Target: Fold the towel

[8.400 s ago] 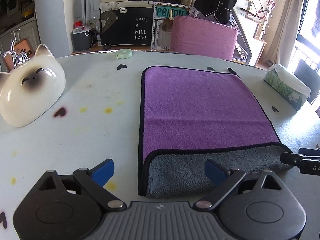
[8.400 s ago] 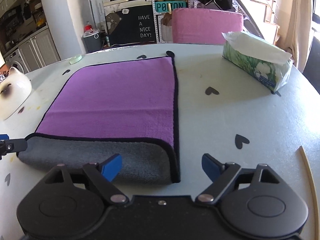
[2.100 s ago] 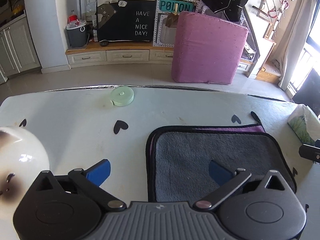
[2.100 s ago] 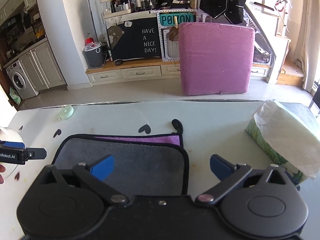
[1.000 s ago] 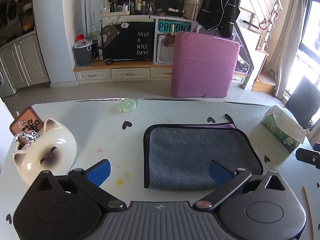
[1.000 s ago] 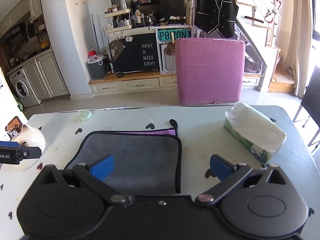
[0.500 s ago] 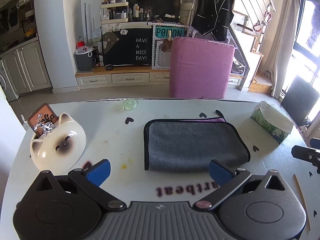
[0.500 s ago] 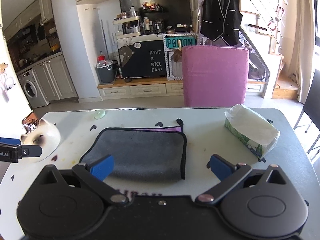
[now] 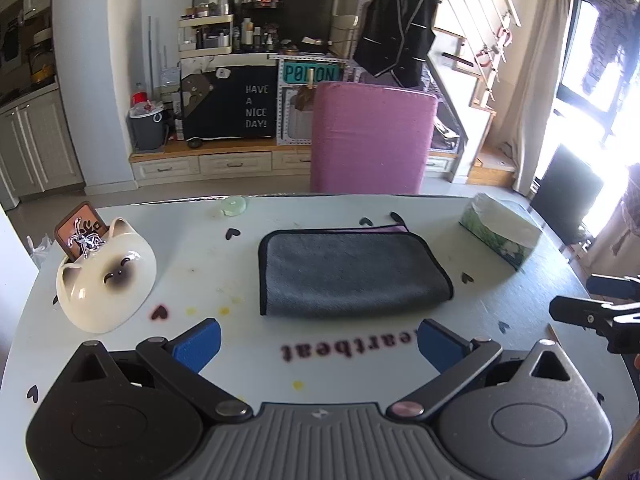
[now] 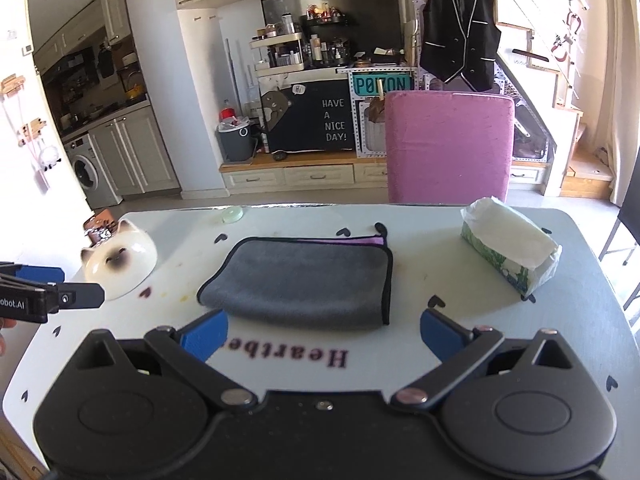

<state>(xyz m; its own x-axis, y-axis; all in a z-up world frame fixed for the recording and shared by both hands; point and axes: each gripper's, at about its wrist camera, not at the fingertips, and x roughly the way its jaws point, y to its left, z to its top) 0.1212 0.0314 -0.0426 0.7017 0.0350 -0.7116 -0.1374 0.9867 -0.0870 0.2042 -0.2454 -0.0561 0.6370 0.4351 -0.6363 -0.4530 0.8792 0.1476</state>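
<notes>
Across the middle of the white table (image 9: 192, 272), as seen from the left wrist, the towel (image 9: 348, 276) is laid flat and folded, grey side up, with a strip of purple showing along its far edge. The left gripper (image 9: 318, 342) is held above the near edge, its blue fingers spread wide apart and nothing between them. A cat-shaped bowl (image 9: 106, 280) is seen toward the left edge, a tissue box (image 9: 500, 230) toward the far right corner, and a pale green disc (image 9: 234, 206) at the far edge. The right gripper (image 9: 592, 312) is seen at the right edge.

From the right wrist, the towel (image 10: 300, 280) is seen between the cat-shaped bowl (image 10: 120, 260) and the tissue box (image 10: 510, 250). The right gripper (image 10: 324, 332) is likewise held apart and empty, short of the towel's near fold. A pink chair back (image 10: 448, 148) is seen beyond the table's far edge.
</notes>
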